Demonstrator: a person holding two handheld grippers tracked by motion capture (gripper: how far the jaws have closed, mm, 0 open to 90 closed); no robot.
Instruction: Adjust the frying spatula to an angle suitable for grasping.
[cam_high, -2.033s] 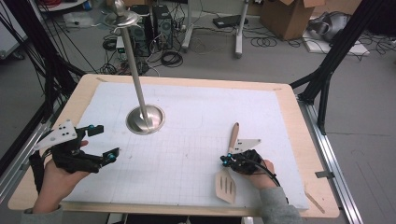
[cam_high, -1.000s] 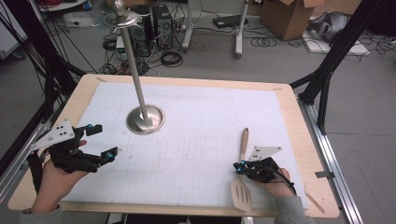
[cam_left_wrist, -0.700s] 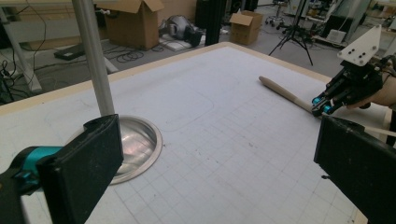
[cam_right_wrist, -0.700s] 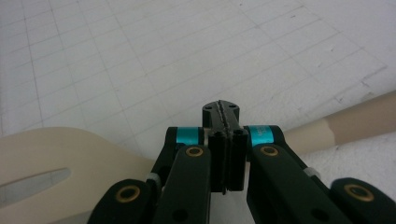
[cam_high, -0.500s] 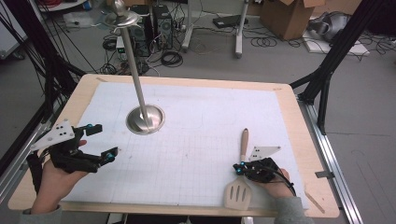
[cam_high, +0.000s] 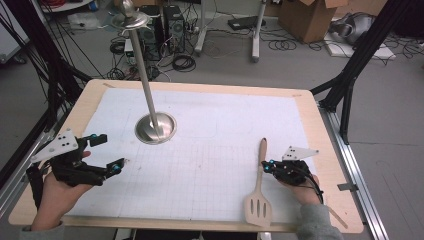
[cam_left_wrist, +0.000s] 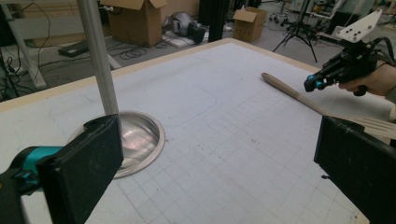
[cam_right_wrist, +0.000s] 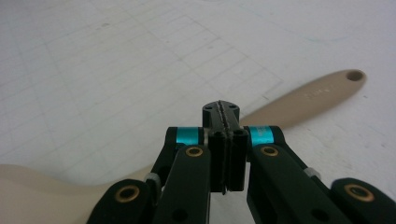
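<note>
Wooden, pale and slotted, the flat spatula (cam_high: 259, 190) lies on the white gridded mat (cam_high: 210, 150) near the table's front edge. Just beside its handle, the right gripper (cam_high: 268, 165) has its fingers pressed together, empty. The left gripper (cam_high: 111, 152) holds its fingers wide apart, empty.

No text can be read. The wooden spatula (cam_right_wrist: 299, 100) bears a faint stamped mark on its handle near the hole, too blurred to make out in the right gripper view.
</note>
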